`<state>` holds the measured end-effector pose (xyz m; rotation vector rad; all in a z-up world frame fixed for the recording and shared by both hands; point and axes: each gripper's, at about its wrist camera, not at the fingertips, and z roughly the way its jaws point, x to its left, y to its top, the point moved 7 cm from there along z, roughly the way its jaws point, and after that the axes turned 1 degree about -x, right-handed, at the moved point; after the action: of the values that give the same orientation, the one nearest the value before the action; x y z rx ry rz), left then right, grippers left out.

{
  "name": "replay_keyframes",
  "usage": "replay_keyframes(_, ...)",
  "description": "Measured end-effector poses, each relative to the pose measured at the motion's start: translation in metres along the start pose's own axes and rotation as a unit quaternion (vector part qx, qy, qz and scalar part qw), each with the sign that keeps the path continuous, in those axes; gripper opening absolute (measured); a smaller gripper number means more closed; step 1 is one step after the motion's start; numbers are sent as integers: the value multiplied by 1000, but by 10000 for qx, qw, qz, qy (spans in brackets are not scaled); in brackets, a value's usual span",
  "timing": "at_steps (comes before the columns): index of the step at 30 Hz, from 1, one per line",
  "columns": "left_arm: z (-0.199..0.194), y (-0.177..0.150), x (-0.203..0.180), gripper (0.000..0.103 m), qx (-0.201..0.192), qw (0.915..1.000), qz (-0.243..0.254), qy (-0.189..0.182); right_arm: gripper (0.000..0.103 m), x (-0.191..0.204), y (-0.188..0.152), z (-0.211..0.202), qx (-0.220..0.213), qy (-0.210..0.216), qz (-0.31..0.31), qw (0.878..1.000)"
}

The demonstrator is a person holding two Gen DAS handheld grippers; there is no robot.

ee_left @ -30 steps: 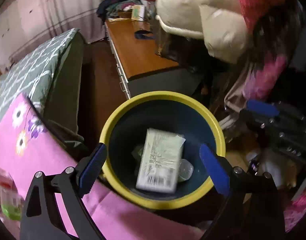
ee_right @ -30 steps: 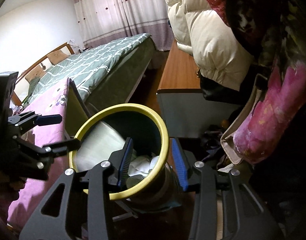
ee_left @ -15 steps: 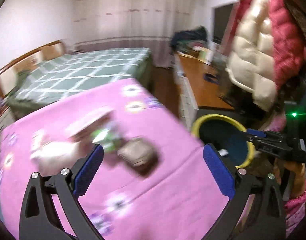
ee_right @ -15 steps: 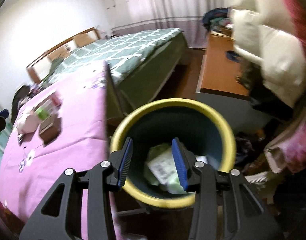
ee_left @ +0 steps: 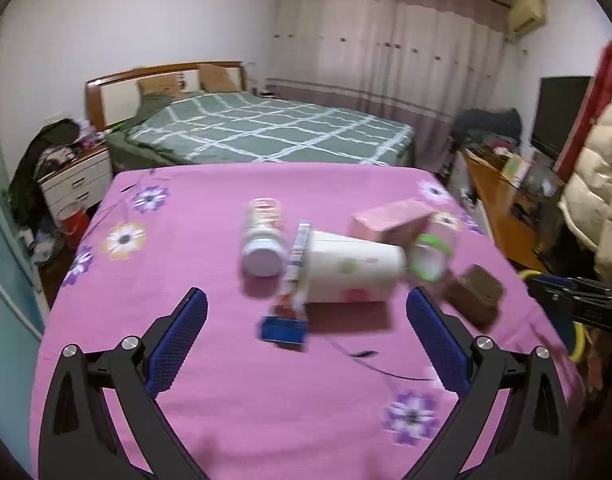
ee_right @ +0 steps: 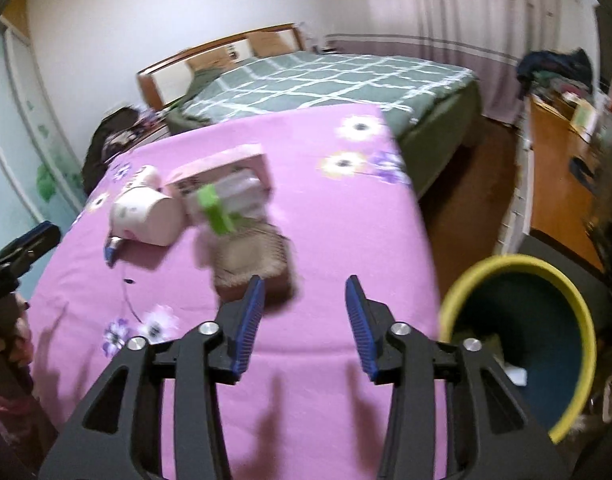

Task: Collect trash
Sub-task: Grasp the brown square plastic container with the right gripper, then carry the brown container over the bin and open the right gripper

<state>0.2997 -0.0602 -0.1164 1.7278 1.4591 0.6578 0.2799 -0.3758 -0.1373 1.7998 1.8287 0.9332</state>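
Pink flowered tablecloth (ee_left: 210, 380) over table. Lying on it in 1 loose cluster: white cup (ee_left: 352, 270) on side, small bottle (ee_left: 264, 240), blue-ended tube (ee_left: 292, 300), pink box (ee_left: 390, 220), brown box (ee_left: 472, 294), green-and-white pack (ee_left: 430, 254). Thin dark cord (ee_left: 380, 366) nearby.

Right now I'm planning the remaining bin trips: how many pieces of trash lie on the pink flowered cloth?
6, clustered mid-cloth: clear plastic bottle farthest left, flat blue-ended packet, white paper cup, pink carton behind, green-and-white pack, brown box nearest the bin. Blur may hide more.
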Motion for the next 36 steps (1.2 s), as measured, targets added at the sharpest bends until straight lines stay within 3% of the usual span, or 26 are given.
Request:
replay_keyframes(3,13,-3,27,98,-30,9996,-168,227,59,19,10,16,28,19,-174,9998)
replay_keyframes(7,24,-9,54,98,-32,9981,-561,265,66,29,14,32,134,-66,-362,9992)
replay_keyframes(15,31,-12,68,98,-85,9965,-773,290,66,34,9,62,471,-197,-502,9974)
replay_keyframes(18,31,-12,67,98,-101,9966,-769,282,59,34,5,67,516,-192,-478,9973)
replay_keyframes(28,31,-14,65,98,-96,9961,-843,259,58,24,2,42,261,-174,-237,9992)
replay_keyframes(36,29,-14,61,98,-143,9964,-787,266,58,-20,-7,7,21,-554,226,9982)
